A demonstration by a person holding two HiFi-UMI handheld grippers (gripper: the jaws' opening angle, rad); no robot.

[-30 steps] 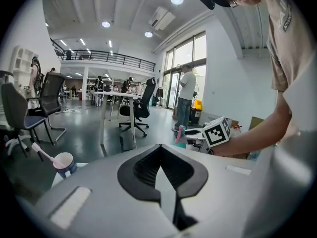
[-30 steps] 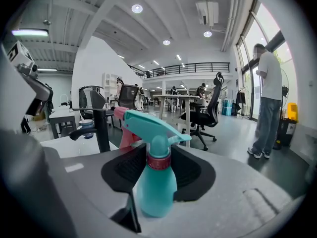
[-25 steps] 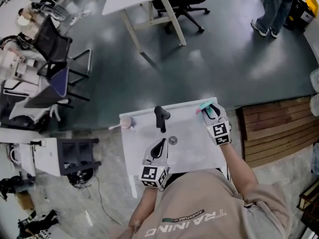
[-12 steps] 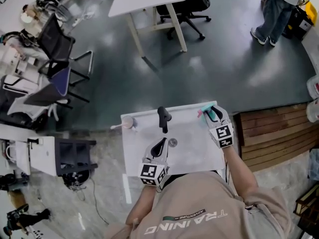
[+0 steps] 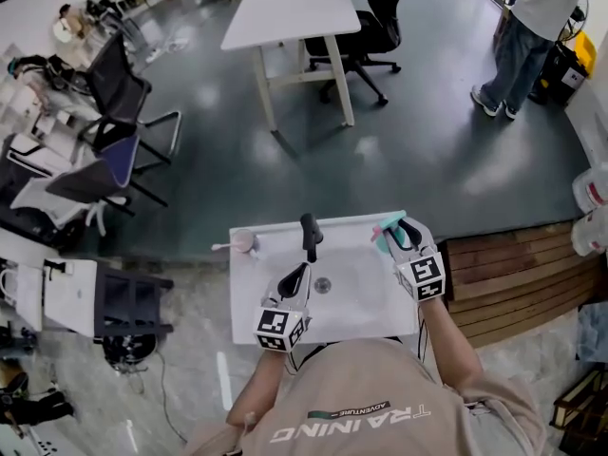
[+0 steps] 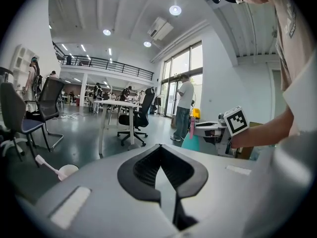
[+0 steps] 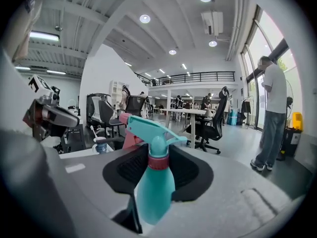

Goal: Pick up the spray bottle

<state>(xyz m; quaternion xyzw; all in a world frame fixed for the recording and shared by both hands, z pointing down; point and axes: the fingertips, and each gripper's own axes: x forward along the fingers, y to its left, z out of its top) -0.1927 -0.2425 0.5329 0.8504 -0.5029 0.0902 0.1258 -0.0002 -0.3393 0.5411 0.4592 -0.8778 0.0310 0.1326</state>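
The right claw [image 7: 157,158] is closed on the spray bottle [image 7: 155,187]. Both of my black pads press the teal body just below its red collar. The bottle stands upright between them, with its teal-and-pink trigger head above the pads. My left claw [image 6: 159,158] is closed, pad tips meeting, with nothing between them.

View differences:
- The head view places the bottle at the far right corner of the white basin top [image 5: 249,304]. The right gripper view does not give this position.
- The left gripper view shows the right claw from the side, with the teal body showing below its jaws.
- Only the two gripper views show the ceiling lights, the mezzanine railing and the tall windows.
- No view shows whether the bottle's base is clear of the basin top.

Count:
- two claws
- one spray bottle
- one black faucet [image 5: 310,234]
- one drain [image 5: 323,284]
- one cup [image 5: 244,241] holding one toothbrush, at the far left corner

The basin top is plain white. The floor beyond it is dark and glossy. One white table [image 5: 294,8] stands farther off, with several office chairs [image 5: 119,93] around the room. A wooden slatted platform [image 5: 513,274] lies just right of the basin. One person [image 5: 522,36] stands at the far right.
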